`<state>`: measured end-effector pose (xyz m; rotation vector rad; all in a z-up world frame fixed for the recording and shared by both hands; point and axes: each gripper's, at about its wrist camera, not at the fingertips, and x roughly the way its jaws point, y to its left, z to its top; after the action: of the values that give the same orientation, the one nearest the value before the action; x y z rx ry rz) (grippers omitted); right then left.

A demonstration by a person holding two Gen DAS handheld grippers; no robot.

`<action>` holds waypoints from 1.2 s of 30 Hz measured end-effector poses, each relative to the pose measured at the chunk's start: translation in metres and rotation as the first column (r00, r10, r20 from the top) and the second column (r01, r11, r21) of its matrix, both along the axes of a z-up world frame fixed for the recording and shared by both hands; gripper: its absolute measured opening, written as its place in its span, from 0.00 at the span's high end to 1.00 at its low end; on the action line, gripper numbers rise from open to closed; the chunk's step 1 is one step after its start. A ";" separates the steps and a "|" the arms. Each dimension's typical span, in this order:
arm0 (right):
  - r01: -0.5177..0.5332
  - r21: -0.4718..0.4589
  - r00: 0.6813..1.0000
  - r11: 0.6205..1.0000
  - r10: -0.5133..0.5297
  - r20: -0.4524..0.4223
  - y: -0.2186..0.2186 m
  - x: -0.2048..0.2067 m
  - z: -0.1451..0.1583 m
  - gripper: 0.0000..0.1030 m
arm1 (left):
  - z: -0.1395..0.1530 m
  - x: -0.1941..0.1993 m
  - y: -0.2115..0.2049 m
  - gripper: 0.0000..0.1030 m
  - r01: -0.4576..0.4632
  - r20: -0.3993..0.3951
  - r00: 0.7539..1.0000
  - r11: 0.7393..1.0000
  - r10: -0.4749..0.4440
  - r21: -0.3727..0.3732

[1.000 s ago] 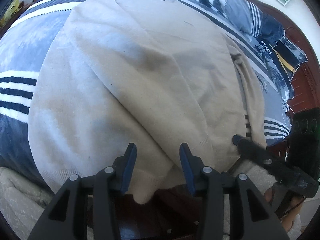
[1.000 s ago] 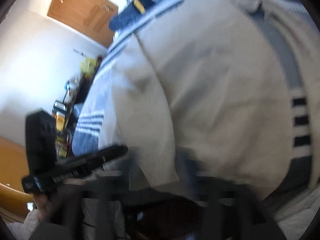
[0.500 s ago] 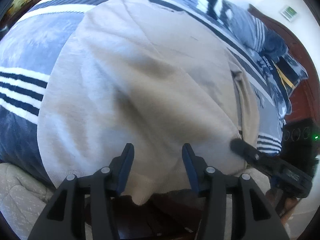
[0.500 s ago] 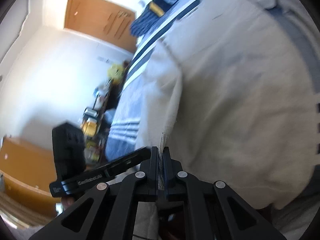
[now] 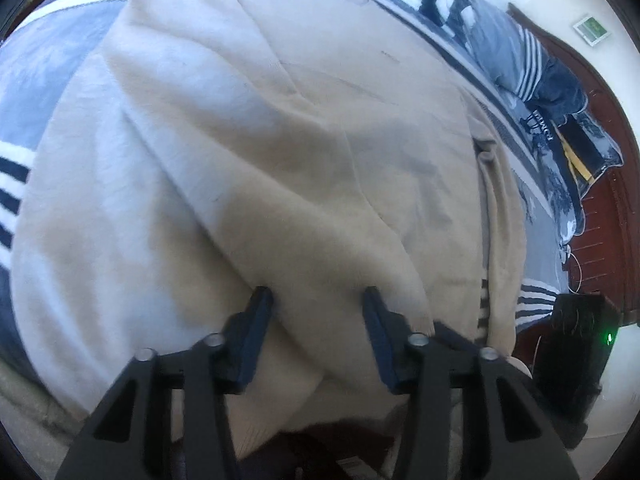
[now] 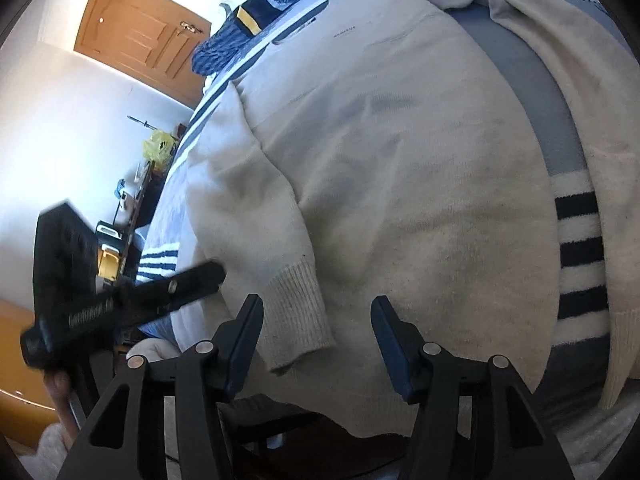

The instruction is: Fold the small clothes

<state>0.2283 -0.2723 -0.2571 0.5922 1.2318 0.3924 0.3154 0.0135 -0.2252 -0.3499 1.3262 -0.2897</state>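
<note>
Left gripper (image 5: 318, 312) closing around a sleeve fold of the sweater (image 5: 280, 140), right gripper (image 6: 316, 326) opening over the cuff (image 6: 298, 316), holding nothing, ready to fold.

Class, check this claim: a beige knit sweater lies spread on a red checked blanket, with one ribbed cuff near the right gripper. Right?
Not quite. The beige knit sweater lies on a blue blanket with white and navy stripes, not red checked. The right wrist view shows it, with the ribbed cuff near the right gripper.

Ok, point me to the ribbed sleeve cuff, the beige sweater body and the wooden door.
ribbed sleeve cuff (image 6: 302, 312), right wrist view, on the ribbing.
beige sweater (image 5: 320, 128), left wrist view, mid body.
wooden door (image 6: 140, 40), right wrist view, centre panel.
</note>
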 end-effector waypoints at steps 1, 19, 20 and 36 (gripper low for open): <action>-0.005 0.006 1.000 1.000 0.006 -0.007 0.002 0.001 -0.004 0.42 | -0.004 0.003 -0.004 0.77 0.012 -0.018 1.000 1.000 -0.011 0.007; -0.206 -0.120 0.976 0.971 0.213 0.048 0.051 -0.027 0.021 0.95 | 0.027 -0.044 0.029 0.87 0.044 0.029 0.998 0.987 -0.049 0.157; -0.208 -0.143 0.976 0.968 0.214 0.027 0.052 -0.026 0.015 0.94 | 0.020 -0.047 0.030 0.87 0.041 0.013 0.999 0.983 -0.043 0.177; 0.205 -0.171 0.954 0.964 -0.158 0.253 -0.047 -0.046 0.101 0.24 | 0.098 -0.095 -0.023 0.31 0.139 0.279 0.943 0.976 -0.181 0.166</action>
<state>0.1828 -0.3191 -0.1559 0.4697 0.9627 0.1774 0.2204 -0.0099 -0.1271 -0.0712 1.0758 -0.3654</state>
